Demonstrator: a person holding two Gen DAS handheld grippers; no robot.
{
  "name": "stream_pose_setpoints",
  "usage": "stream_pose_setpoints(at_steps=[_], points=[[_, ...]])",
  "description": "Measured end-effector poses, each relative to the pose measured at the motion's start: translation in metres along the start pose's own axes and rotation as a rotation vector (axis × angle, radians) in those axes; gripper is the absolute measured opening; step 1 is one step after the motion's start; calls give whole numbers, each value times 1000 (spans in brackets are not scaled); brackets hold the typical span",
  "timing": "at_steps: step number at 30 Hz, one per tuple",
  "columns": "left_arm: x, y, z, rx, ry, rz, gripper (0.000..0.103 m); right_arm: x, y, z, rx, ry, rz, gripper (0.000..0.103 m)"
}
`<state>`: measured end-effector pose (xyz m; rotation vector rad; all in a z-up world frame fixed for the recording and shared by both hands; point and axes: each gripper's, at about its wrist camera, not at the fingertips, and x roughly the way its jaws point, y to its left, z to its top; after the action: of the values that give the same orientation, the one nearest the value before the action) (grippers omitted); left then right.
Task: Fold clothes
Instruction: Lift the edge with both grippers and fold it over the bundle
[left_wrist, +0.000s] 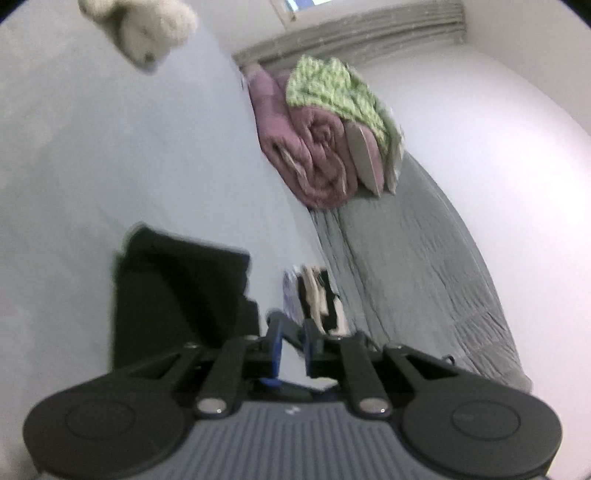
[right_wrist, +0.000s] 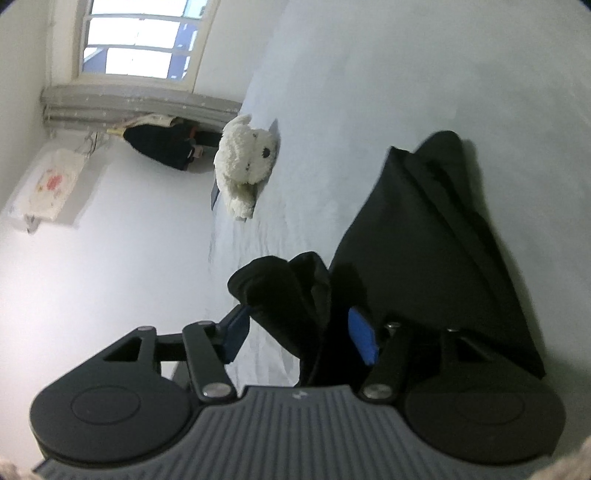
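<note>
The right tool (right_wrist: 299, 332) stands wide, a bunched fold of the black garment (right_wrist: 436, 236) lying between its blue pads without being pressed. The left tool (left_wrist: 293, 343) is drawn narrow, nothing clearly caught in it. The dark, limp garment lies half folded on the pale bed (right_wrist: 369, 74), just ahead of both tools. The loose bunch could slump from the open right tool and undo the fold. Far off sit a white plush toy (right_wrist: 245, 162) and rolled blankets (left_wrist: 317, 147).
</note>
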<state>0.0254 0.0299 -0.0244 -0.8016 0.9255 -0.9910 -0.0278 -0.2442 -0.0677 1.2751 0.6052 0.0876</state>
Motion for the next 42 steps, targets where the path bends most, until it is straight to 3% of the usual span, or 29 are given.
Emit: stream_pose_setpoints(at_steps=[4,11,13,15,17,23,32,42], points=[[-12,9,6,7,-44,67,10,14,11,-7,-74,15,-32,65],[-7,29,7,-9,-46,190,10,39,34,-25,-280,33,-153,64],[-5,33,7,-9,-46,215,11,48,38,-31,-335,35,-190,52],[-4,31,7,3,-52,225,10,55,39,-35,-375,43,-213,22],[-2,29,7,15,-58,235,10,57,38,-36,-382,42,-209,17],[7,22,3,50,-69,218,10,45,31,-22,-284,43,-103,14],[29,6,-9,120,-22,146,10,15,-11,16,3,14,55,14],[44,-6,-25,196,65,82,10,-17,-28,29,45,-7,50,14]])
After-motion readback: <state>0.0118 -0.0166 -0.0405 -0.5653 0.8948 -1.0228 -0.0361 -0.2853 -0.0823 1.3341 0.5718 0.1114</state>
